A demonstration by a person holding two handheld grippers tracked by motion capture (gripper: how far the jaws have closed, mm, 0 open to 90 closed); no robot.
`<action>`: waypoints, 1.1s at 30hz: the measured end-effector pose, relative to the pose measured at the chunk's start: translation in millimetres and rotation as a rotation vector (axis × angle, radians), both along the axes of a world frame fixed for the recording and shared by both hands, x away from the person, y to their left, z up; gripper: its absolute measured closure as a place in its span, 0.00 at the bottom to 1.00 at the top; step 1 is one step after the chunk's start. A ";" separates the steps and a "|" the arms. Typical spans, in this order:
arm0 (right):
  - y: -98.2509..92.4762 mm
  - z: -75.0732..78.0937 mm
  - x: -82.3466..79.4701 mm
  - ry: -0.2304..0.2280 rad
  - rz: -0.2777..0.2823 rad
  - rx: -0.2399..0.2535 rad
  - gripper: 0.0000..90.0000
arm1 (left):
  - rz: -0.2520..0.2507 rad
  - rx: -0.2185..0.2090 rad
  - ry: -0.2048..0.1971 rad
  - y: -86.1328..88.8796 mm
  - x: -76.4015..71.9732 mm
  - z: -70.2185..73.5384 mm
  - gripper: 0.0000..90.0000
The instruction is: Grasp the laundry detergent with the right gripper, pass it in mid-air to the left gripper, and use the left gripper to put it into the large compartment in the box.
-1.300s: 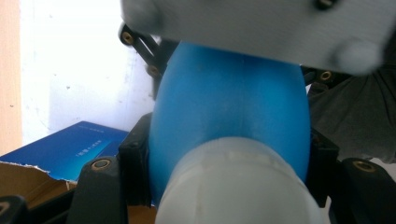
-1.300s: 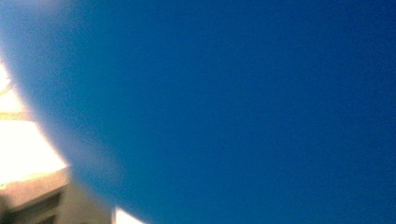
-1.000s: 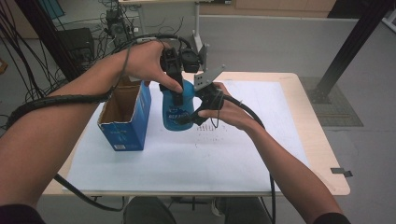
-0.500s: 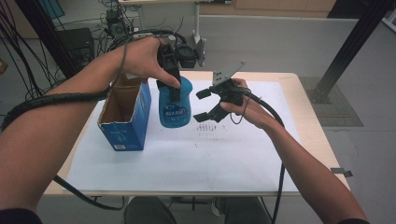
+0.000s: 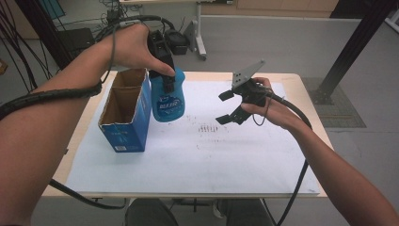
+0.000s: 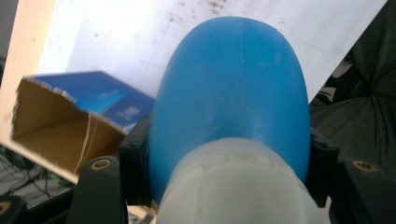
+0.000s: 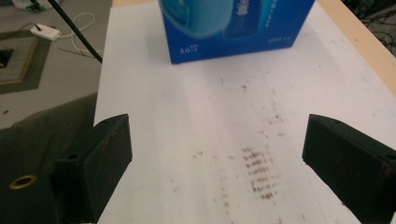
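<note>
Two tongs are at work over the worktop (image 5: 291,82), and the open blue carton (image 5: 126,113) standing on the white sheet (image 5: 197,165) serves as the landmark. Just to the right of the carton, at the height of its open top, the left tongs (image 5: 165,80) are clamped on the neck of a blue bottle (image 5: 168,101), which hangs clear of the sheet with its rounded body pointing down and its side close against the carton's right wall (whether the two actually touch cannot be told). In the left gripper view the bottle's (image 6: 233,93) pale neck sits squarely between the black jaws, and the carton's (image 6: 60,121) brown inside shows beyond it. Well to the right of the carton, past the bottle, the right tongs (image 5: 227,107) hang above the sheet with their jaws standing wide apart and nothing between them. In the right gripper view those jaws frame a patch of dark smudges (image 7: 259,172) on the sheet, with the carton's (image 7: 243,32) printed blue side farther off.
</note>
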State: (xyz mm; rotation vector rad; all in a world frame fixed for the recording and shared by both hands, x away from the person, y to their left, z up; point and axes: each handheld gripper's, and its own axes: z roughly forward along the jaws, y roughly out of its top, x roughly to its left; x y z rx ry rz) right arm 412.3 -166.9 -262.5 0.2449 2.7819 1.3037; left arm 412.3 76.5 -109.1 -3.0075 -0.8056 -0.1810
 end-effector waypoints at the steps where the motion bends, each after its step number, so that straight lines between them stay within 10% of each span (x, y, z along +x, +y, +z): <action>1: -3.8 0.3 -0.6 -0.001 -0.008 -0.009 0.09 | 0.011 0.001 -0.003 2.0 0.7 2.0 0.42; 14: -26.5 2.3 -8.4 -0.006 -0.057 -0.061 0.09 | 0.195 0.027 -0.055 33.1 6.1 31.4 0.42; 33: -42.1 8.5 -15.2 -0.015 -0.088 -0.103 0.09 | 0.606 -0.048 -0.095 80.7 23.3 76.4 0.42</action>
